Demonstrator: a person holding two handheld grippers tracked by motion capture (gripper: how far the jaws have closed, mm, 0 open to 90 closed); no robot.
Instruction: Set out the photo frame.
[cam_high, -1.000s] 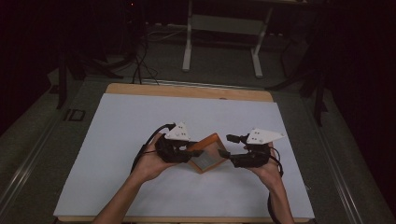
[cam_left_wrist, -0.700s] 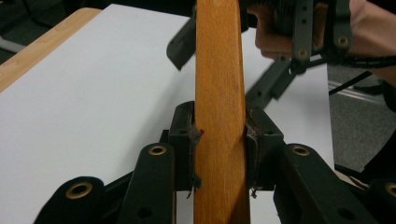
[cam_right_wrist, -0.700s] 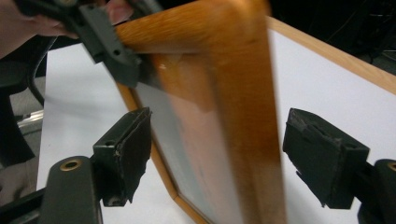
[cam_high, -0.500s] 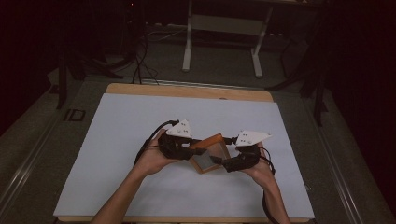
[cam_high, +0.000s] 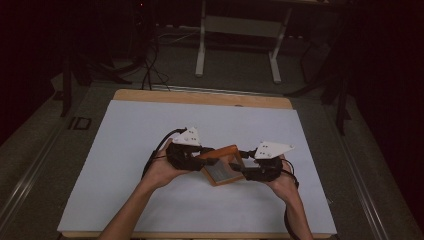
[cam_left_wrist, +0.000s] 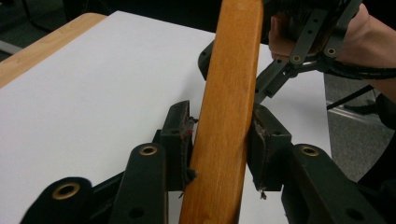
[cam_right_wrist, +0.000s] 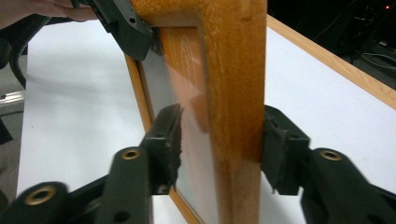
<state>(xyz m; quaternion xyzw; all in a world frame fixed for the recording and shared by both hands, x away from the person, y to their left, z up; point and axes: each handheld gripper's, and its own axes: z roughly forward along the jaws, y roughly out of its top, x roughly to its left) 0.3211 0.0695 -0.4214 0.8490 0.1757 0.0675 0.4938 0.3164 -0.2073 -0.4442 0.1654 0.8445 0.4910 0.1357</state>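
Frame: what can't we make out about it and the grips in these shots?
- Frame, high view: too small and dim to see what lies behind its pane.
- Left gripper, its own view: one pad touches; the frame's edge hides any gap at the other.
- Right gripper, its own view: the near pad's contact with the pane is blurred.

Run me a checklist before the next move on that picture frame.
1. Right gripper on the picture frame: ok. Its jaws have just been closing, with one pad on the wooden rail and the other against the glass side.
2. Left gripper released: cannot tell. Its jaws have just been opening. The rail sits between them, and one pad may stand slightly off the wood.
3. Grippers apart from each other: ok. They sit on opposite sides of the frame.
4. Frame lifted off the table: cannot tell. It is tilted, and its lower corner may rest on the surface.
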